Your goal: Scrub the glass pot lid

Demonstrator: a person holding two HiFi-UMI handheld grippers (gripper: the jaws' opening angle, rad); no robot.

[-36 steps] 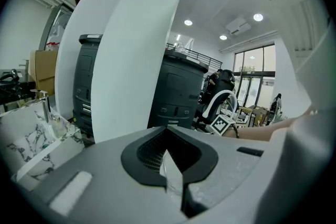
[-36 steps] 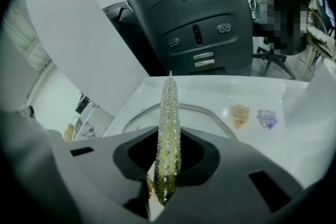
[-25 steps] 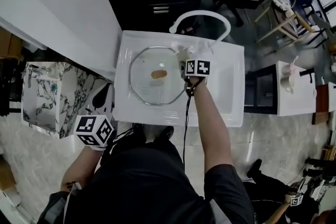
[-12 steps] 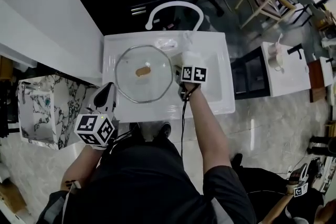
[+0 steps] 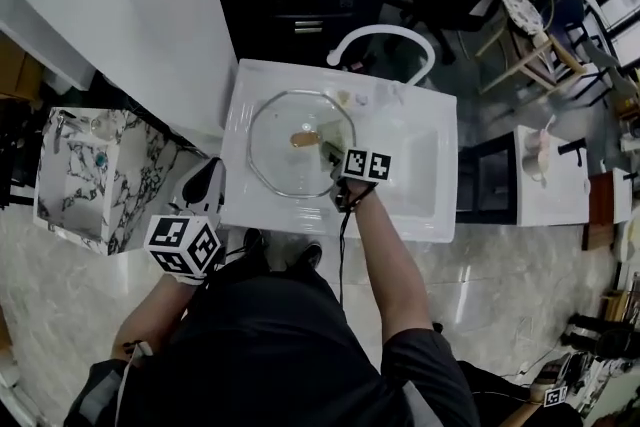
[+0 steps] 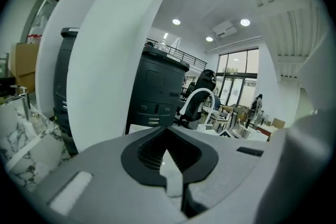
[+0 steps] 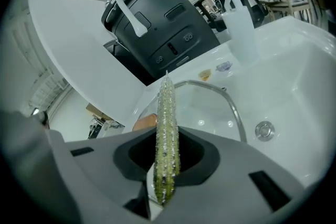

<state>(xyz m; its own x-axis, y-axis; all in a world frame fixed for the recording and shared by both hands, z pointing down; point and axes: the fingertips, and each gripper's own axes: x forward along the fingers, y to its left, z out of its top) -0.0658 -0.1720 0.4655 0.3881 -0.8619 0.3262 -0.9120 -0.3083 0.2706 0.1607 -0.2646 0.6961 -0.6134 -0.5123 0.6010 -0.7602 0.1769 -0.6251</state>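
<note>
The glass pot lid (image 5: 285, 160) lies flat in the left half of the white sink (image 5: 425, 205), its brown knob (image 5: 305, 138) facing up. My right gripper (image 5: 338, 160) is over the lid's near right rim, shut on a green scrub pad (image 5: 330, 152). In the right gripper view the pad (image 7: 167, 128) stands edge-on between the jaws of the right gripper (image 7: 166, 165), with the lid (image 7: 210, 107) and its knob (image 7: 144, 123) just beyond. My left gripper (image 5: 205, 183) hangs outside the sink's left front corner; the left gripper (image 6: 176, 183) is shut and holds nothing.
A white arched faucet (image 5: 380, 37) stands behind the sink, and the drain (image 7: 264, 129) lies right of the lid. A translucent bottle (image 7: 241, 29) stands on the back ledge. A marble-patterned box (image 5: 85, 180) is at left, a white counter (image 5: 130, 25) behind it, a black appliance (image 7: 157, 18) behind the sink.
My right gripper with the scrub pad has moved from the lid's right edge near the faucet toward its near right rim. The left gripper has stayed beside the sink.
</note>
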